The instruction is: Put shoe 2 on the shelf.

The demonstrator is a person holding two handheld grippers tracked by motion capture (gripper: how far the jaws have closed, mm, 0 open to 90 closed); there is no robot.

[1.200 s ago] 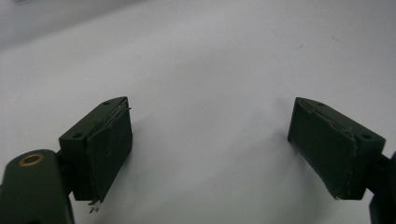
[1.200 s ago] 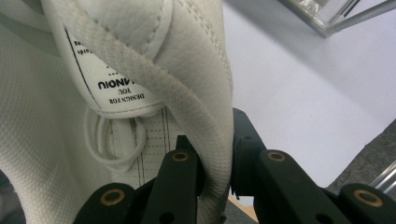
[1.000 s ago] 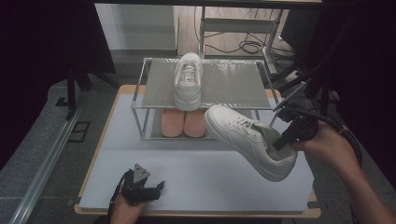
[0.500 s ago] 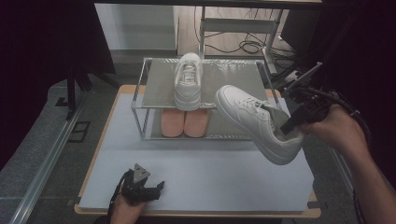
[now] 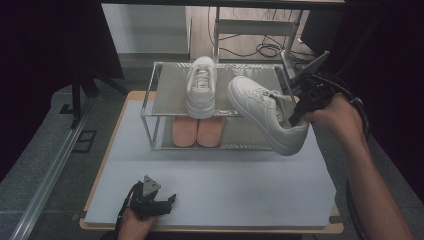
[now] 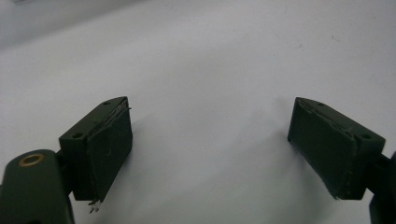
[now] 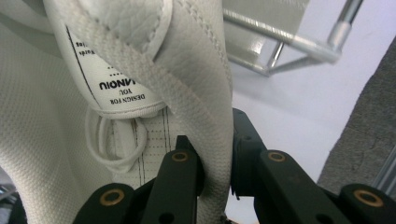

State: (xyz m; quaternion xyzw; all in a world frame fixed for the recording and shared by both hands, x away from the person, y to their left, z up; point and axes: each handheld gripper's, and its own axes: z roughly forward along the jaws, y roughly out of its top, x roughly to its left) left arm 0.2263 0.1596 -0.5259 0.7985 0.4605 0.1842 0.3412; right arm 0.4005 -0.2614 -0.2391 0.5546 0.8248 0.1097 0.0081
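Right gripper view shows your right gripper (image 7: 215,175) clamped on the white sneaker (image 7: 140,70) by its soft collar wall between the fingers (image 7: 180,175); it's light but floppy, so expect the toe to sag. Left gripper (image 6: 210,149) rests with fingers apart, holding nothing.

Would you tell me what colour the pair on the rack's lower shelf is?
The pair is peach-pink; it shows best in the high view.
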